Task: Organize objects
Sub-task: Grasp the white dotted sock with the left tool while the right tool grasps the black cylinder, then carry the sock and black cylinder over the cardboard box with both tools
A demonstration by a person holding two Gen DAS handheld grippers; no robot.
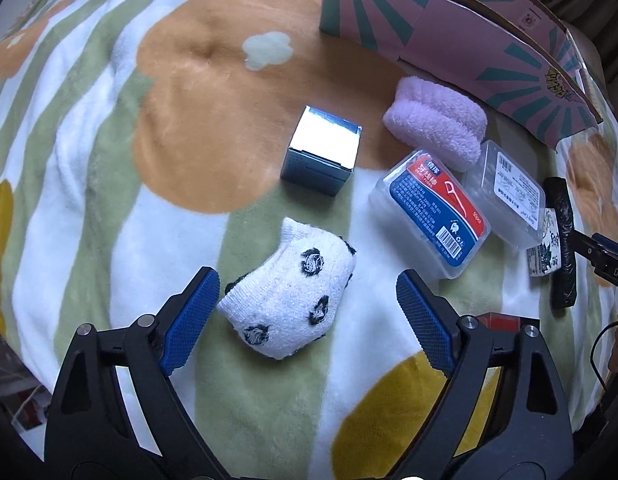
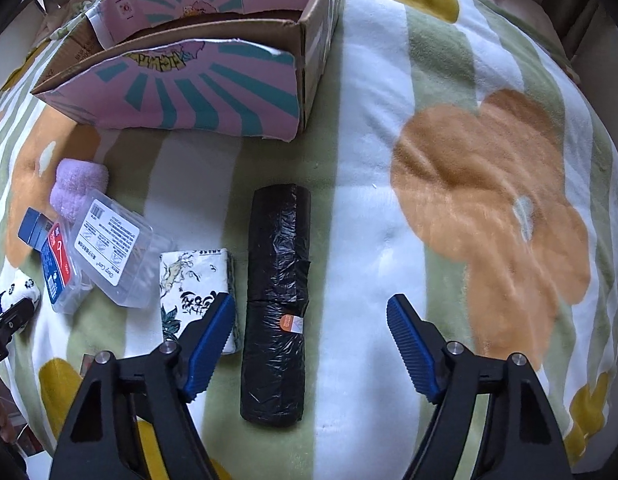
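The left gripper (image 1: pixel 307 308) has its jaws wide, a white spotted sock (image 1: pixel 293 300) lying between them on the flowered blanket (image 1: pixel 181 128), touching the left pad. The right gripper (image 2: pixel 311 334) is also wide, straddling a black bag roll (image 2: pixel 276 300). Against the roll's left side lies a tissue pack (image 2: pixel 189 280). Farther left sit two clear floss boxes (image 2: pixel 109 248) and a purple towel (image 2: pixel 79 184). Beyond the roll stands an open pink cardboard box (image 2: pixel 197 96).

- Striped flower-print blanket (image 1: pixel 109 128) carries everything.
- On it: pink cardboard box (image 2: pixel 213 92), purple towel (image 1: pixel 437 124), silver box (image 1: pixel 321 148), dotted sock (image 1: pixel 297 292), two clear plastic cases (image 1: pixel 429 212), tissue pack (image 2: pixel 197 288), black bag roll (image 2: pixel 277 300).
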